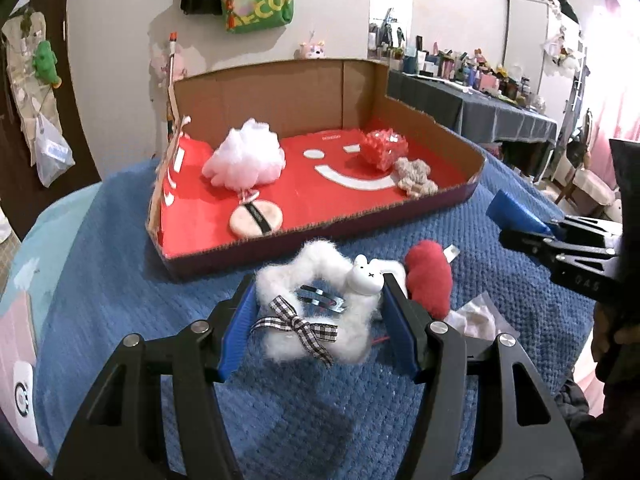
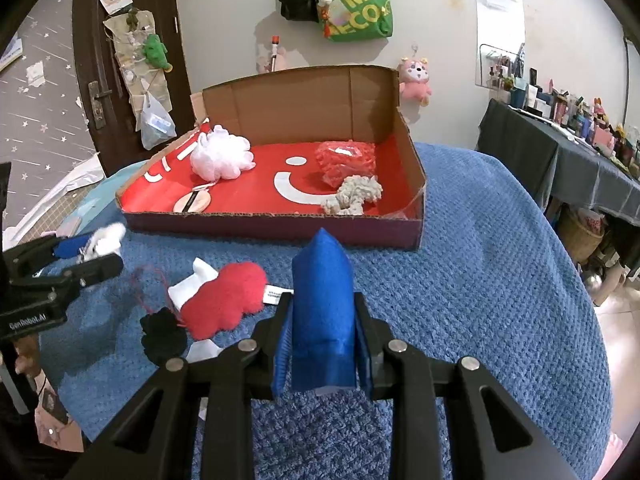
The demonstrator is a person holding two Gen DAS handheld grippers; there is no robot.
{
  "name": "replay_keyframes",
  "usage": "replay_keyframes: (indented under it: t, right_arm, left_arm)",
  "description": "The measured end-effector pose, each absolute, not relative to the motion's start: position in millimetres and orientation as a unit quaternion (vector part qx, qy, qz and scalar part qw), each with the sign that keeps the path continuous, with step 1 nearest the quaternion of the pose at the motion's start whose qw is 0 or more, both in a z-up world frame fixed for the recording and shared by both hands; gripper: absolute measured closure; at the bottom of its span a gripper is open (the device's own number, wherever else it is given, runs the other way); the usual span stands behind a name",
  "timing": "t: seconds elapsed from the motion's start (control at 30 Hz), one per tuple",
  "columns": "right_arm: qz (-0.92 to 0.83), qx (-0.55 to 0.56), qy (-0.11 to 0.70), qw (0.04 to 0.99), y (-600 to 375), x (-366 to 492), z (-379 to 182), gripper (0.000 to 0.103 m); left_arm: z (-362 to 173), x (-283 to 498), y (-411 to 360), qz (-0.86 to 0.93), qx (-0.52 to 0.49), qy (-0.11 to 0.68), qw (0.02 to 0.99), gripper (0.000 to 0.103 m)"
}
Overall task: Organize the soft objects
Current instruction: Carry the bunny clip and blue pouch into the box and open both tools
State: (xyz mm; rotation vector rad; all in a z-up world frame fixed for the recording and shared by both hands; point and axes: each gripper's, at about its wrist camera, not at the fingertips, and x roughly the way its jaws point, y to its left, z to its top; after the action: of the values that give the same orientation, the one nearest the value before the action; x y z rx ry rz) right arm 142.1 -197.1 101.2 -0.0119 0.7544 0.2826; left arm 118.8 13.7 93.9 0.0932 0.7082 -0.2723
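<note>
My left gripper is shut on a white fluffy toy with a checked bow and a small rabbit head, held just above the blue blanket in front of the cardboard box. The box holds a white bath pouf, a pink powder puff, a red mesh sponge and a beige knitted piece. A red plush and a black pompom lie on the blanket. My right gripper is shut and empty, right of the red plush.
A blue blanket covers the surface. White wrapping scraps lie by the red plush. A cluttered dark table stands at the right. A door and hanging bags are behind the box.
</note>
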Motion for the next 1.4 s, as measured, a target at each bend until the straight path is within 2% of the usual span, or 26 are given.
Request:
replay_keyframes:
  t: [0.4, 0.8, 1.4]
  right_arm:
    - [0.190, -0.005, 0.357, 0.915, -177.9, 195.0, 125.6, 0.072]
    - [0.247, -0.032, 0.414, 0.875, -143.8, 292.3, 109.2, 0.070]
    - [0.266, -0.060, 0.475, 0.837, -132.5, 330.9, 80.0, 0.066]
  left_arm:
    - [103.7, 185.9, -7.1, -0.192, 0.066, 0.360, 0.911, 0.045]
    - [79.3, 267.1, -23.8, -0.255, 0.105, 0.411, 0.869, 0.045]
    - [57.0, 296.8, -33.6, -0.270, 0.143, 0.448, 0.840, 0.045]
